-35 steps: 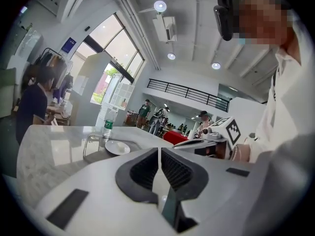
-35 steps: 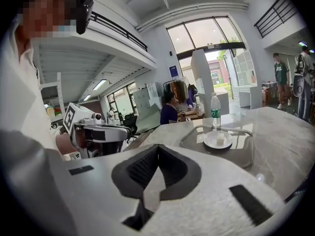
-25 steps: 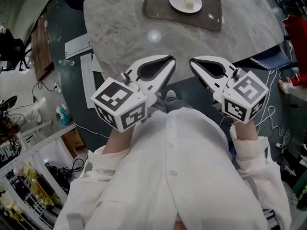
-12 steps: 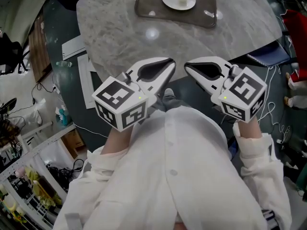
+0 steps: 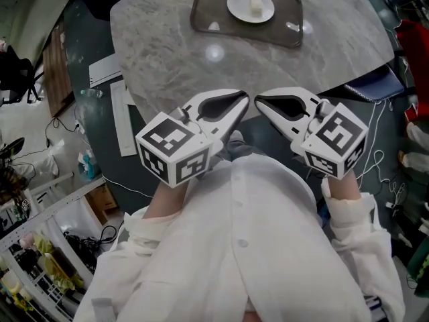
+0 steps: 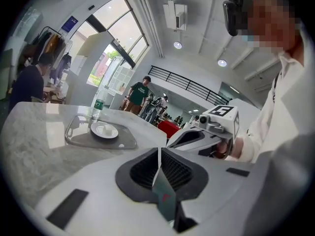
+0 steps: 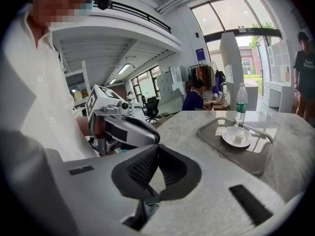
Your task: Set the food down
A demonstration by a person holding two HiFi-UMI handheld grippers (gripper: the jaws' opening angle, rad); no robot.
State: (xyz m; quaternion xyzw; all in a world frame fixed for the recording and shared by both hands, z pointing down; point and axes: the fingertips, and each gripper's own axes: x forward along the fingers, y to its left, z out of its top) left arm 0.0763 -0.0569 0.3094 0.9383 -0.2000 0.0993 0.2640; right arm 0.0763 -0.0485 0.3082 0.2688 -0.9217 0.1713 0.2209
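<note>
Head view: left tool [image 5: 242,99] and right tool [image 5: 259,100] are hovering at the near edge of the counter [image 5: 167,52], tips almost meeting. Food [image 5: 255,4] is sitting on plate [image 5: 240,8] in tray [image 5: 214,22], far side, well apart from both.
Left gripper view: jaws are pressing together, nothing between.
Right gripper view: same, jaws together and empty.

One tray [image 5: 278,31], one plate [image 5: 236,8], one food cube [image 5: 255,4] — one bottle [image 7: 240,105].
</note>
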